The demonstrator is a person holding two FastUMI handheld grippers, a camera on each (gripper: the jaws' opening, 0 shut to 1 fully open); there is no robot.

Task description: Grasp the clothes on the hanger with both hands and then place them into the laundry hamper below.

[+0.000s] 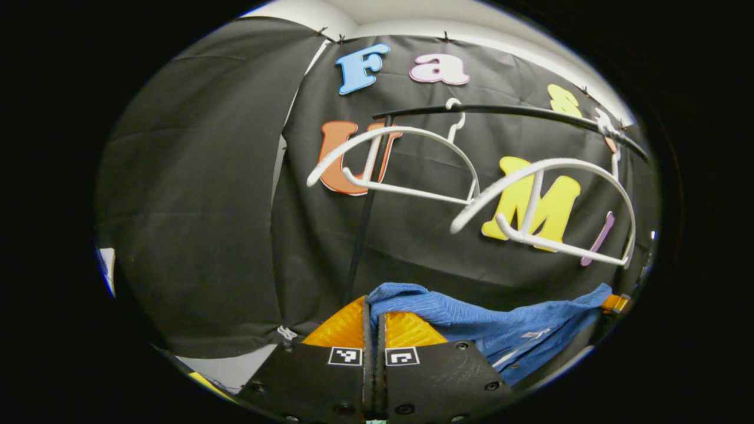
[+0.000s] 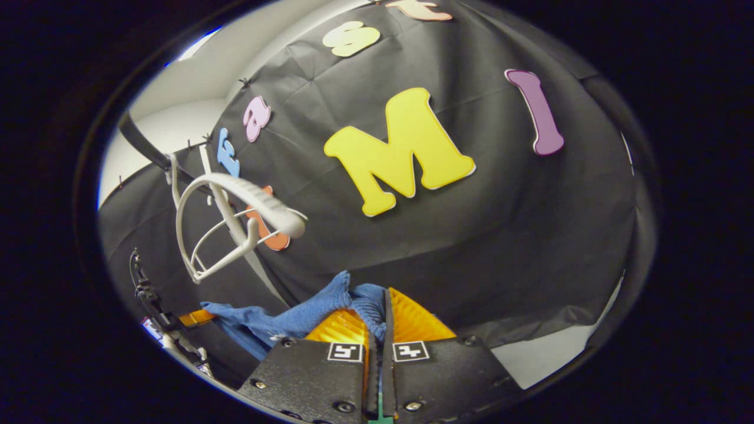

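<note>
left gripper pinches blue garment's edge, cloth trailing right | right gripper pinches its other end, cloth trailing left | both level, below bare white hangers on rail

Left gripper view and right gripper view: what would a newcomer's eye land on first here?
First the blue garment, off the hangers and stretched low between the two grippers. The left gripper has its jaws shut on one end, and the right gripper pinches the other end. Above, in the left gripper view, two bare white hangers dangle from a black rail.
</note>
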